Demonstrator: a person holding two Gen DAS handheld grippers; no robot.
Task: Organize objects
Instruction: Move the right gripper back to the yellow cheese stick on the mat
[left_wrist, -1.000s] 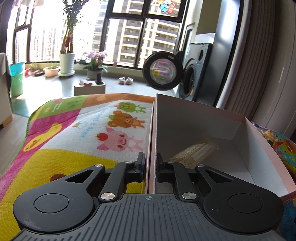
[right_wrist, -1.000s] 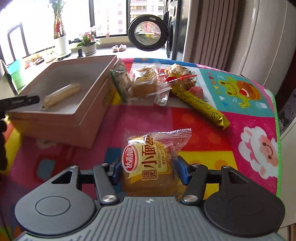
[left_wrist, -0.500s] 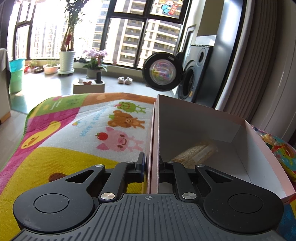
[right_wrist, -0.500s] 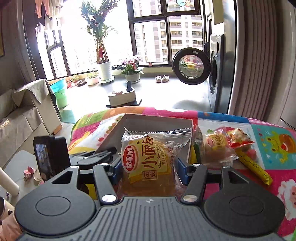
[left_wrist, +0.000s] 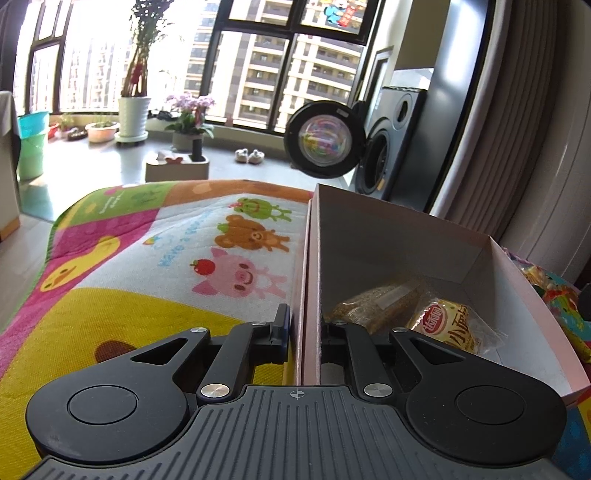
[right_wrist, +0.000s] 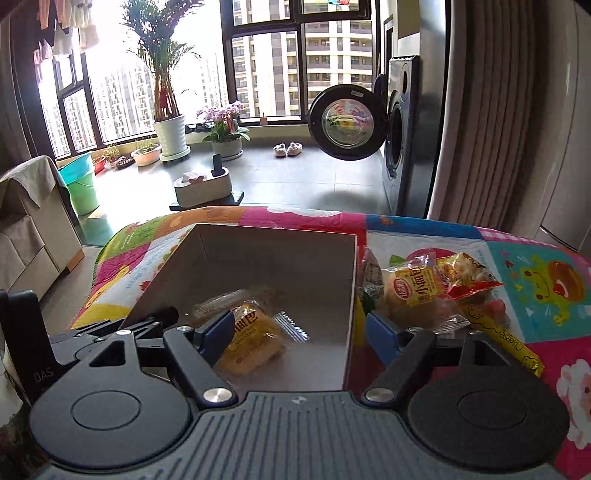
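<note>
Bread packet lower centre: light, squashy, slick film; best taken across its middle. Right gripper spread, empty; left gripper pinching box wall.

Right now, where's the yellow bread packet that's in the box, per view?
Left wrist: yellow bread packet lies on the box floor, right of centre, beside a clear-wrapped snack.
Right wrist: same packet low centre-left, inside the box, just past the open right gripper.
Shared landmark: the open washing machine door.
</note>
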